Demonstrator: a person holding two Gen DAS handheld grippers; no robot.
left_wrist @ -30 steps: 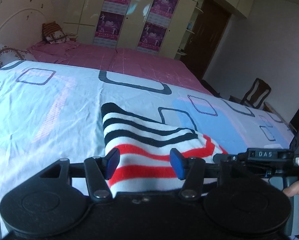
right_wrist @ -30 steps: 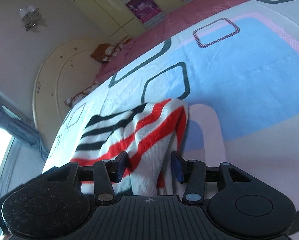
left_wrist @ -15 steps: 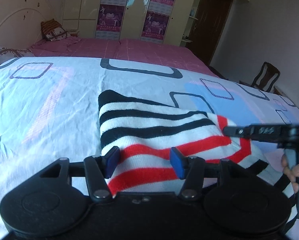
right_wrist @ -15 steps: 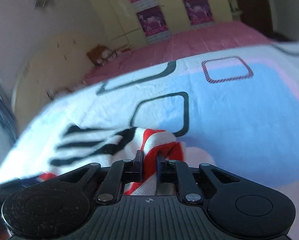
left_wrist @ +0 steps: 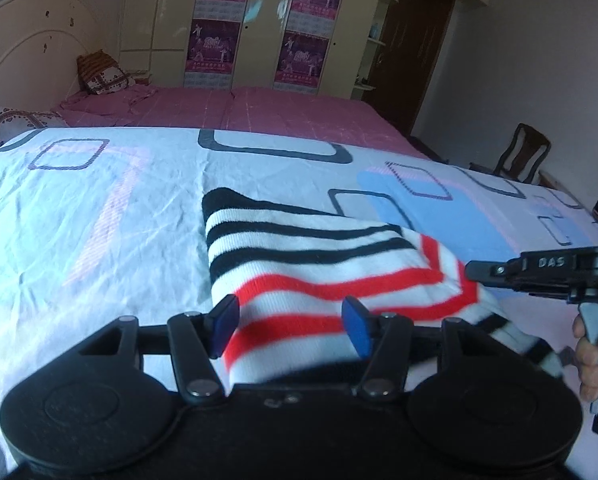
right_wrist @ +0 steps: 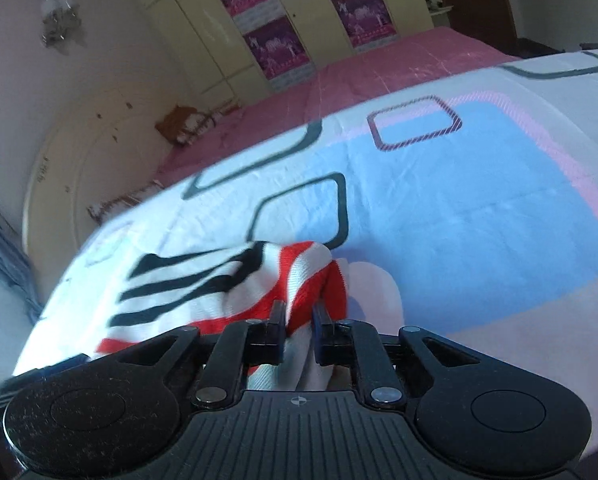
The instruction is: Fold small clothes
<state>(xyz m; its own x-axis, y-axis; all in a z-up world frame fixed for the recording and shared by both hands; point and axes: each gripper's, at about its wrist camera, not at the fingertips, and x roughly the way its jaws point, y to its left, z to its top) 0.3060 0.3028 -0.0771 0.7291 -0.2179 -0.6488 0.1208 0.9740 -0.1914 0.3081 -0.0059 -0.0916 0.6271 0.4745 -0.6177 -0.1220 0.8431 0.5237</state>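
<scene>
The white knitted garment with black and red stripes [left_wrist: 319, 276] lay on the white patterned bedsheet [left_wrist: 99, 216], long axis running from the black-striped end, toward the pink bedspread [left_wrist: 291, 116], to the red-striped end at the left gripper [left_wrist: 290, 329]. That gripper hovered level above the red stripes, fingers wide apart, holding nothing. The right gripper [right_wrist: 299, 330] was closed on a raised red-striped fold. The garment's near edge was hidden by both gripper bodies; its type possibly a sweater.

Bare bedsheet [left_wrist: 99, 240] all around striped garment [left_wrist: 319, 264]; no obstacles nearby.
</scene>
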